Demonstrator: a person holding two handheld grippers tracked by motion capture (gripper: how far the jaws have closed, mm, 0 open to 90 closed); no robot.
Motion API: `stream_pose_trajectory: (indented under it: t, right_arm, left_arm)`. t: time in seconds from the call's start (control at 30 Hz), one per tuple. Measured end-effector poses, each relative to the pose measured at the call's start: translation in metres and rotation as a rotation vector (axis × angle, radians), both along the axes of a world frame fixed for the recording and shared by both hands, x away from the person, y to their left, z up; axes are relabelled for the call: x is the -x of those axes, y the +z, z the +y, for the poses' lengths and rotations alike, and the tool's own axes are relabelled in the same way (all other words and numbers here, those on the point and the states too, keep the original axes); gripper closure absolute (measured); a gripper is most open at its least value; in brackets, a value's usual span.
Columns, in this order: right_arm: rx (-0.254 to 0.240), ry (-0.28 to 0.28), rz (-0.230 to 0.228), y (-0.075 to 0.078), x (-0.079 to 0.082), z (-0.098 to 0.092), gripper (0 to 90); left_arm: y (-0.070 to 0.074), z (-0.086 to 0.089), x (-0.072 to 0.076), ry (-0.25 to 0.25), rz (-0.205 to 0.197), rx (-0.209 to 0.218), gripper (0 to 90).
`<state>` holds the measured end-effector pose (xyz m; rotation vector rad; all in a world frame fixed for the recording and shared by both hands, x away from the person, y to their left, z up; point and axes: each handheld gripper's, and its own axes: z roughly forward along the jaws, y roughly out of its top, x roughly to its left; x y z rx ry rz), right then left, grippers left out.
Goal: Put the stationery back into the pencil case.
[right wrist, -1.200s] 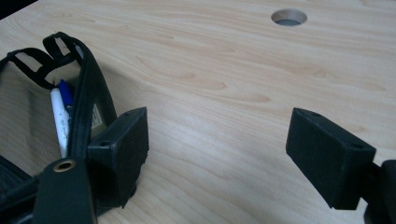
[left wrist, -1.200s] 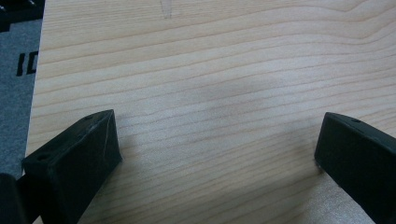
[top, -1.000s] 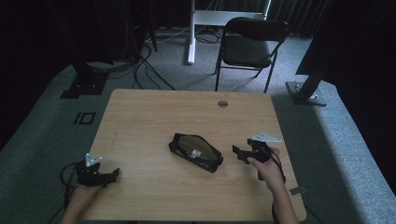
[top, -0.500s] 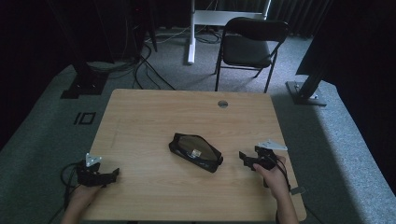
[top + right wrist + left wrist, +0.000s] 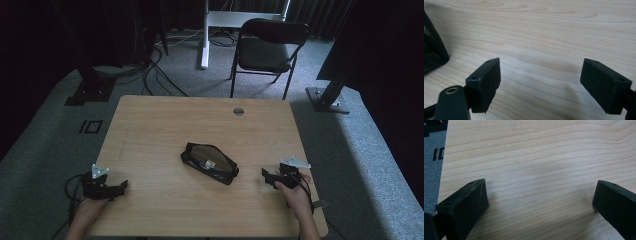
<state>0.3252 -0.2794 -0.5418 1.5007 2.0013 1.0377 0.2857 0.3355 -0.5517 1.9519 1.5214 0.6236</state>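
Pouch [image 5: 209, 163], a black zipped case with a clear face, is found at the middle of the wooden table [image 5: 165, 125], lying flat, its long axis running slantwise from far-left to near-right. Nearest the person, the left gripper [image 5: 122, 185] is rested at the near-left edge, jaws spread wide over bare wood, well apart from the pouch. The right gripper [image 5: 265, 175] is set near the near-right end of the pouch, pointed toward it; its jaws have just been opening and are spread with nothing between them. In the right gripper view a black corner of the pouch [image 5: 432, 53] is seen just to the left of the jaws. The right hand [image 5: 297, 197] is judged the nearer for a grasp across the short axis.
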Motion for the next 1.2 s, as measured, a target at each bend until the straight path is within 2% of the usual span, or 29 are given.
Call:
stream_pose_trajectory:
  t: [0.33,0.63,0.9,1.2]
  right_arm:
    - [0.065,-0.066,0.007,-0.003,0.011,-0.011,13.5]
    - [0.12,-0.148,0.038,-0.01,0.022,-0.02,13.5]
    - [0.092,-0.22,0.05,-0.013,0.03,-0.031,13.2]
    - [0.092,-0.226,0.053,-0.013,0.032,-0.034,12.5]
  left_arm:
    - [0.0,0.0,0.0,-0.001,0.001,-0.002,0.1]
    - [0.0,0.0,0.0,-0.002,0.002,-0.003,0.1]
    - [0.0,0.0,0.0,-0.001,0.001,-0.002,0.1]
    - [0.0,0.0,0.0,-0.001,0.001,-0.002,0.1]
